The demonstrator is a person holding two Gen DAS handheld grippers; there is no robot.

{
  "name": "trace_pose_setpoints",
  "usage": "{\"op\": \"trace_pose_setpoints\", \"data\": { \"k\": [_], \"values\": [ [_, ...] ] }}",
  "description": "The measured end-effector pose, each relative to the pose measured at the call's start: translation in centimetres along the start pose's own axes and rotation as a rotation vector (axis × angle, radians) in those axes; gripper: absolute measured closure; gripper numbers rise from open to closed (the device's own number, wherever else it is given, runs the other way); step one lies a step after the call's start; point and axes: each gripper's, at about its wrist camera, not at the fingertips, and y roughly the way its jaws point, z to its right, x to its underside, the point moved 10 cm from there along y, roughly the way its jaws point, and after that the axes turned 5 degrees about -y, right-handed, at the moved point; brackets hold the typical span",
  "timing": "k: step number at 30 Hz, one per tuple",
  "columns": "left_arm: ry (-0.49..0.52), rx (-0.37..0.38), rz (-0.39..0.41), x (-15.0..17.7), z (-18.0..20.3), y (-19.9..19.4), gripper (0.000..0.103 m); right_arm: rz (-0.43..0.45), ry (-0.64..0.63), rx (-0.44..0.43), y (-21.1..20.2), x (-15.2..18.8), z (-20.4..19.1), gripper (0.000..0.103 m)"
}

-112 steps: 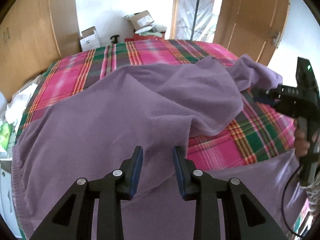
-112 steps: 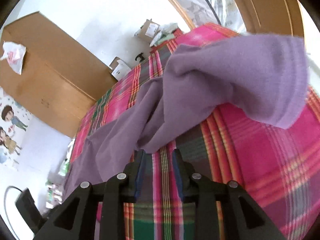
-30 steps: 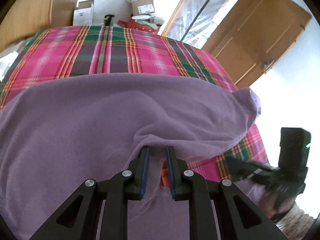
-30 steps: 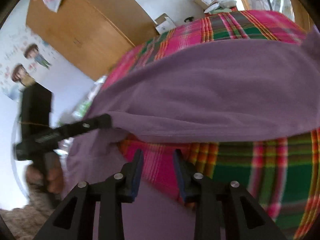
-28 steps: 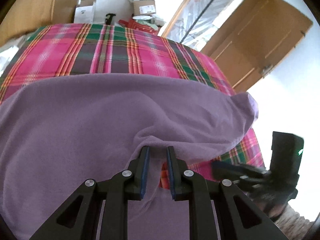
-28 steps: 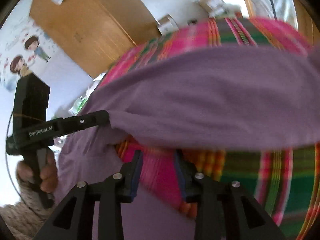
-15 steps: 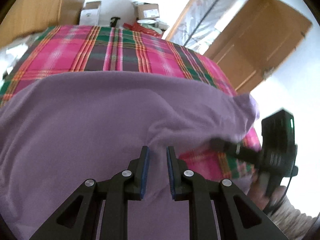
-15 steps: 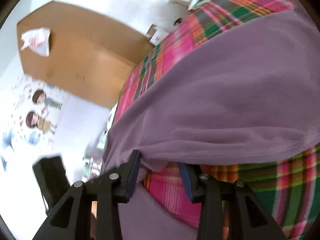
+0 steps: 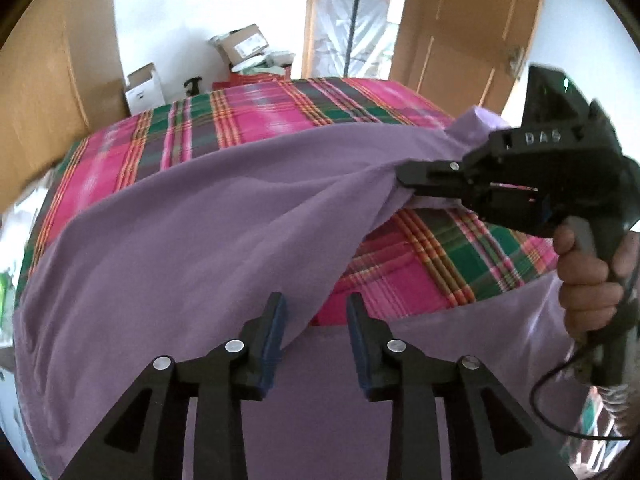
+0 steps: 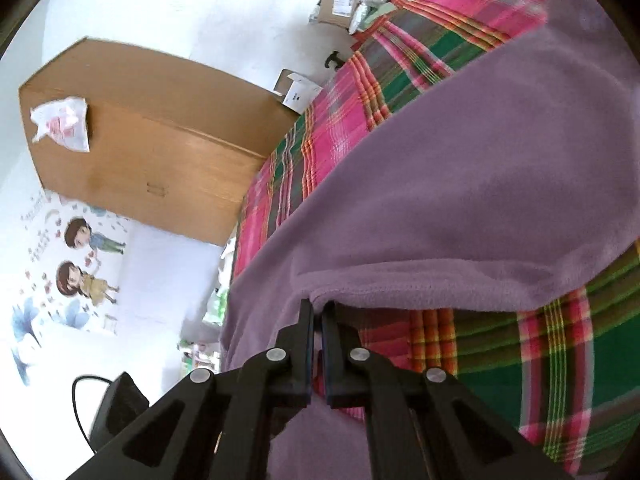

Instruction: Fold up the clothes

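Purple garment point(image 9: 208, 240): spread over the plaid bed point(image 9: 280, 108), one fold lifted.
Left hand-held gripper point(image 9: 316, 320): jaws just opened, apart, pads off the cloth.
Right hand-held gripper point(image 10: 318, 312): just closed, pinching the garment's hem.

We see the garment point(image 9: 192, 240) lying across the bedcover point(image 9: 280, 108). Boxes point(image 9: 240, 44) stand behind the bed at 12 o'clock; the door point(image 9: 460, 32) at 1 o'clock.

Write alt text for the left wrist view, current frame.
The right gripper, held in a hand, is shut on the edge of a purple fleece garment and lifts it off a pink and green plaid bedspread. The left gripper is open, its jaws just widened, with the fabric's fold loose between them.
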Motion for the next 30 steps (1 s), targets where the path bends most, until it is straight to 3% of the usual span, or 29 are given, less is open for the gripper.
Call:
{"op": "trace_pose_setpoints", "data": {
  "k": [4,13,14,15,16,18,23,26,30],
  "values": [
    [0.073,-0.108,0.029,-0.5,0.4,1.4,0.070,0.001,0.003,-0.002,-0.1,0.0,0.1,0.099],
    [0.059,-0.187,-0.012,-0.7,-0.4,3.1,0.071,0.001,0.018,-0.011,1.2,-0.1,-0.2,0.099],
    [0.059,-0.181,-0.012,-0.7,-0.4,3.0,0.073,0.000,0.011,-0.006,1.2,0.0,-0.2,0.099],
    [0.059,-0.164,-0.008,-0.7,-0.3,2.8,0.086,-0.001,0.003,0.007,1.0,0.1,-0.2,0.098],
    [0.059,-0.146,-0.004,-0.6,-0.3,2.5,0.091,-0.002,-0.004,0.024,0.9,0.2,0.0,0.098],
    [0.037,-0.095,-0.006,-0.6,-0.1,1.9,0.096,-0.003,-0.020,0.059,0.5,0.4,0.3,0.098],
    [-0.013,-0.061,0.024,-1.1,-1.1,0.4,0.098,0.015,-0.088,0.194,-1.3,0.9,1.8,0.094],
    [-0.026,0.010,0.044,-1.3,-0.5,-0.7,0.098,0.023,-0.129,0.236,-2.1,1.4,2.1,0.094],
    [0.038,0.048,0.023,0.0,0.7,-1.3,0.098,0.124,-0.156,0.313,-4.8,0.3,2.8,0.093]
  ]
}}
